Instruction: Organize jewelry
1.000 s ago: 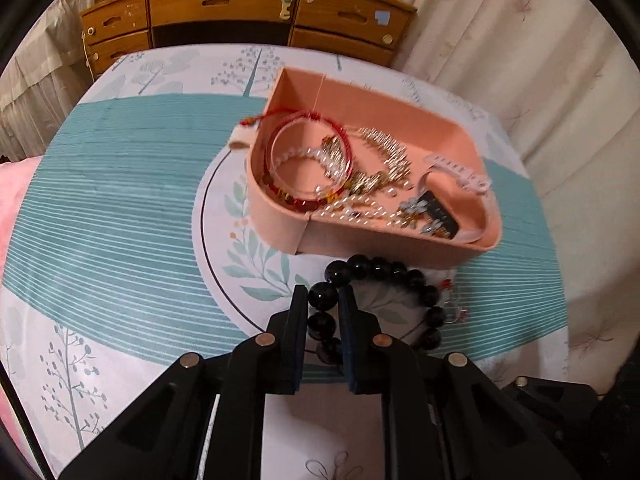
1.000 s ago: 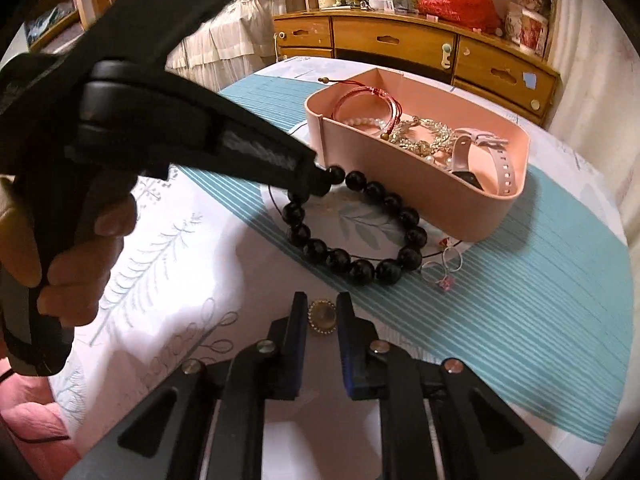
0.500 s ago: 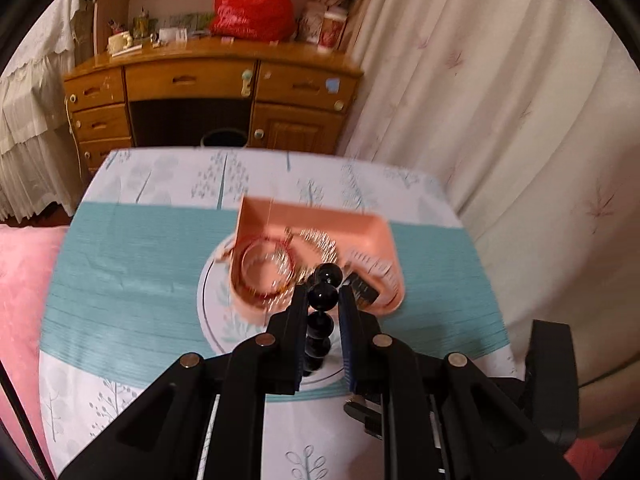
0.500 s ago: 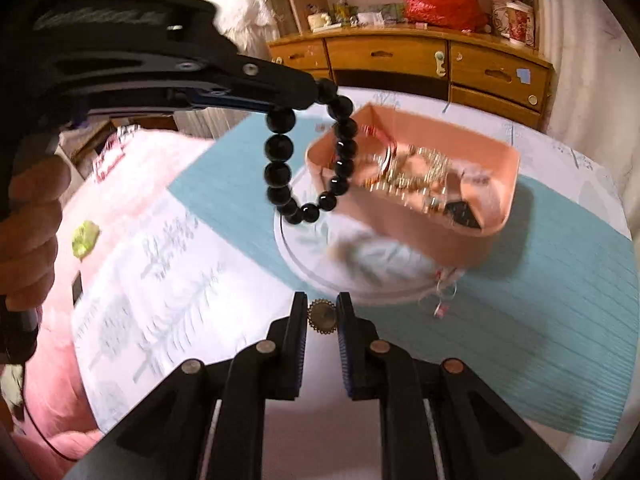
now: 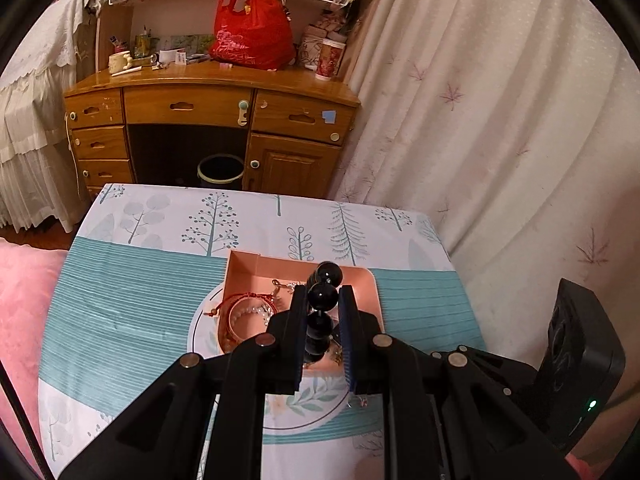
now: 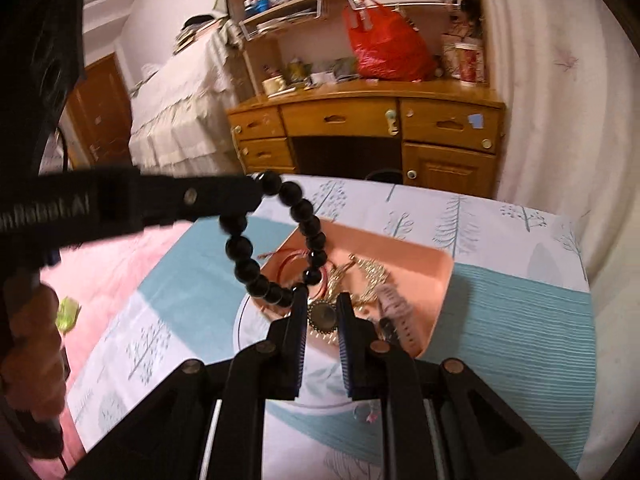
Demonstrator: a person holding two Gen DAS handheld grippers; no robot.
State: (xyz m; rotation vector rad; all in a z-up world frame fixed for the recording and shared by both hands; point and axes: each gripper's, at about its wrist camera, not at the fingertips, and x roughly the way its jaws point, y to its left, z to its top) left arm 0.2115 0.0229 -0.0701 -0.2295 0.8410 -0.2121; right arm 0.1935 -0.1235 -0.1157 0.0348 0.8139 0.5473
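1. Left hand-held gripper: jaws nearly closed, pinching a black bead bracelet; its loop hangs in the air above the tray's left end.
2. Right hand-held gripper: jaws nearly closed, clamping a small round gold-rimmed pendant, held over the tray's near edge.
3. Tray: pink, on the tabletop; holds a red cord bracelet, pearls, gold chains and a watch.
4. Small ring-like pieces: on the tabletop, just in front of the tray.
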